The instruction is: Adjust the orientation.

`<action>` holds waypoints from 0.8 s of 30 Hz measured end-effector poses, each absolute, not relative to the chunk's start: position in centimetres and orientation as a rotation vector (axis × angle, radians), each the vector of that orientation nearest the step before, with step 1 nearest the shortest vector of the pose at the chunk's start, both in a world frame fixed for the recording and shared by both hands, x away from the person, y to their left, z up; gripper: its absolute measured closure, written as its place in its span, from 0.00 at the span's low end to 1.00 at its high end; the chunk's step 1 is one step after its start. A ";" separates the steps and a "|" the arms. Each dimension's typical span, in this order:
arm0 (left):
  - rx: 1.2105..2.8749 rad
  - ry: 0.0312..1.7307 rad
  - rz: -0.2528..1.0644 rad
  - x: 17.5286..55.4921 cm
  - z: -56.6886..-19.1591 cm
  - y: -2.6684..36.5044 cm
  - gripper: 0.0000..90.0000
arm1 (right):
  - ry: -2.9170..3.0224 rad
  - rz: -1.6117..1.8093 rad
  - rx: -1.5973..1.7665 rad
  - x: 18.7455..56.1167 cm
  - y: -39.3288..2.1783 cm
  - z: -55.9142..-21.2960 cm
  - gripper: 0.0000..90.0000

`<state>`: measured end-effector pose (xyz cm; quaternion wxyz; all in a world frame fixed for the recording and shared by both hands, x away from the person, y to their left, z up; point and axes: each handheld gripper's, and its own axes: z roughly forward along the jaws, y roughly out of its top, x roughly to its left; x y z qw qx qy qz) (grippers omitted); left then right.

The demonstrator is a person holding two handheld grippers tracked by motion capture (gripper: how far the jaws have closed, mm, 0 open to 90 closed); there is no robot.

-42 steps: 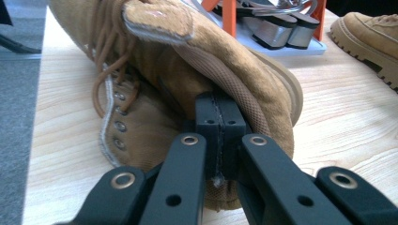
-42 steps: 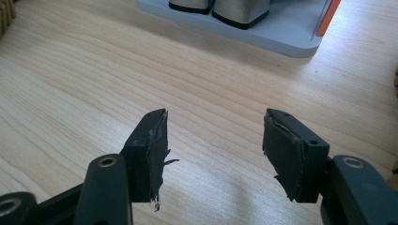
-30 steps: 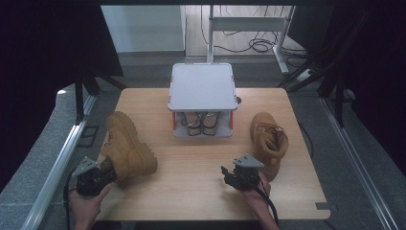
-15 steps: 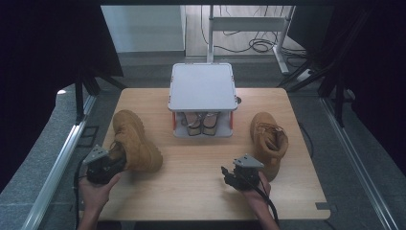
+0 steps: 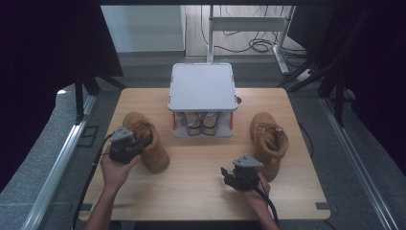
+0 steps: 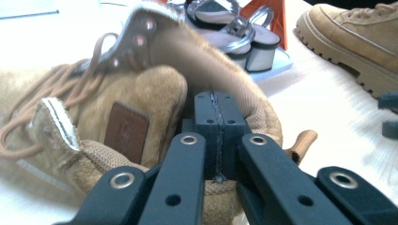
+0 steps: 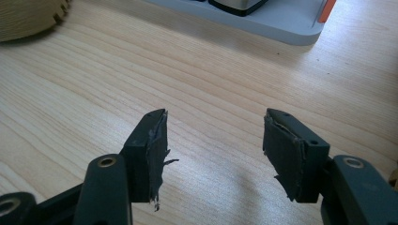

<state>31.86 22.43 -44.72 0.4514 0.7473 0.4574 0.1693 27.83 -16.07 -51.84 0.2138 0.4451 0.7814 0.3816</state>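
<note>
A tan lace-up boot stands at the table's left. My left gripper is shut on the back of its padded collar. In the left gripper view the black jaws meet over the collar rim of this boot, whose brown tongue label faces me. The second tan boot stands at the right, and its lugged sole is at the upper right of the left gripper view. Near the front edge my right gripper hovers low over the bare wood, open, with nothing between its worn pads.
A grey two-level shoe rack stands at the table's back middle, with a pair of sandals on its lower shelf. Its base lies ahead of the right gripper. The wooden table ends just behind both hands.
My left gripper has travelled right and away from the person, rising a little, and the left boot has come with it toward the rack. The right gripper has stayed put.
</note>
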 end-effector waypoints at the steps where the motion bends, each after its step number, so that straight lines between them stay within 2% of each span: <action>1: 1.850 1.125 0.409 32.4 -44.5 22.1 1.00 | 2.170 1.063 1.238 27.8 -16.1 -51.8 0.46; 8: 1.823 1.135 0.409 32.3 -44.3 22.3 1.00 | 2.164 1.074 1.252 27.9 -16.5 -51.8 0.46; 15: 1.729 1.103 0.412 29.9 -43.0 23.8 0.99 | 2.152 1.073 1.249 27.9 -16.4 -51.7 0.46; 24: 1.743 1.041 0.404 26.7 -43.5 22.3 0.99 | 2.145 1.066 1.260 28.0 -16.6 -51.9 0.46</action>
